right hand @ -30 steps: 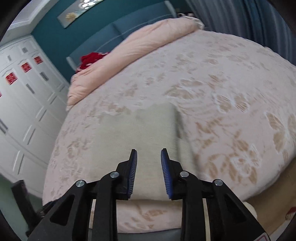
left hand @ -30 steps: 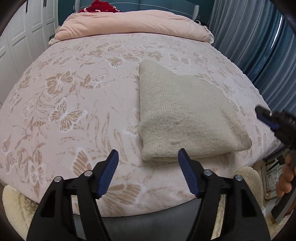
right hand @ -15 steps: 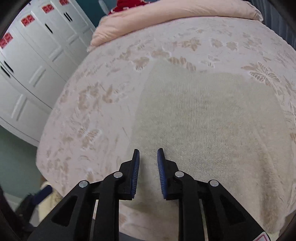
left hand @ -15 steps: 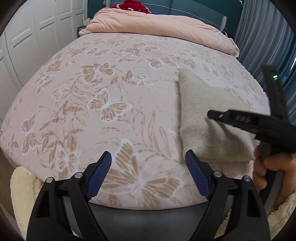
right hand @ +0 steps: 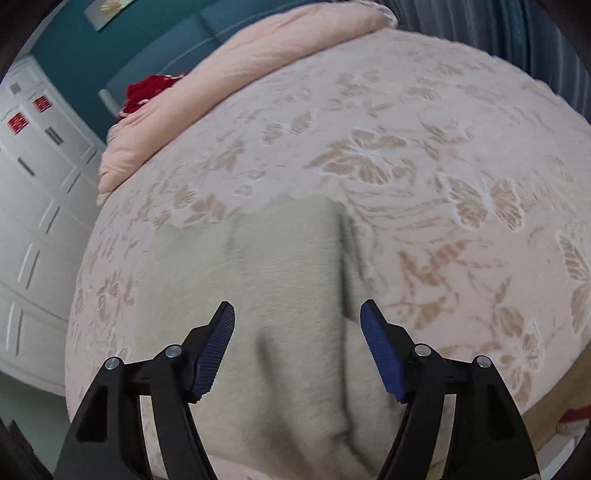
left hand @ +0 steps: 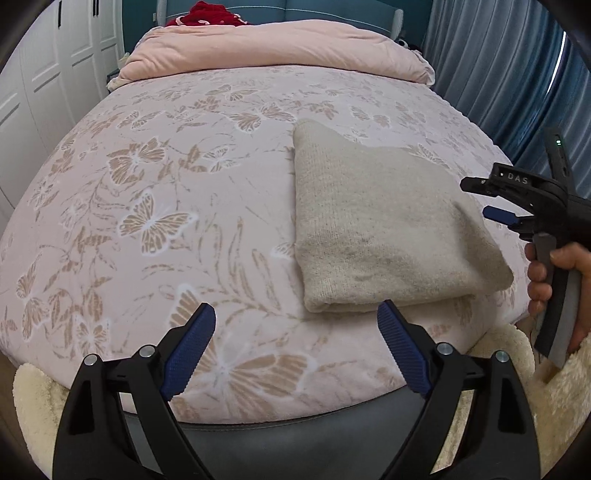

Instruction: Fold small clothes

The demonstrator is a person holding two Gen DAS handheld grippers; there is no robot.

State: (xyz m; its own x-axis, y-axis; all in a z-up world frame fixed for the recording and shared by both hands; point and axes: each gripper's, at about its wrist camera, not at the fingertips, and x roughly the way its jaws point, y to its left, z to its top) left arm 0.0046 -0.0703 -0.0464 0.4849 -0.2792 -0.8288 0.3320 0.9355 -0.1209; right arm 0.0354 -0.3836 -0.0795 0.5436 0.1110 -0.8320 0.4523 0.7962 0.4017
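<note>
A beige knitted garment (left hand: 373, 225) lies folded into a thick rectangle on the pink butterfly bedspread (left hand: 155, 192), near the bed's right front corner. My left gripper (left hand: 297, 349) hovers just in front of its near edge, jaws wide and still opening, nothing between them. In the left wrist view the right gripper (left hand: 491, 199) hangs at the garment's right side, held by a hand (left hand: 546, 273). From its own camera the right gripper (right hand: 297, 328) is over the garment (right hand: 280, 273), jaws opening, pads clear of the cloth.
A rolled pink duvet (left hand: 273, 48) and a red cloth (left hand: 207, 11) lie at the head of the bed. White wardrobes (left hand: 44, 74) stand to the left, blue curtains (left hand: 509, 74) to the right. A cream fluffy rug (left hand: 513, 354) covers the floor at the bed's foot.
The right gripper's jaws went from nearly shut to wide apart, and it came down beside the garment. The left gripper's jaws widened too, and its view swung left, then back.
</note>
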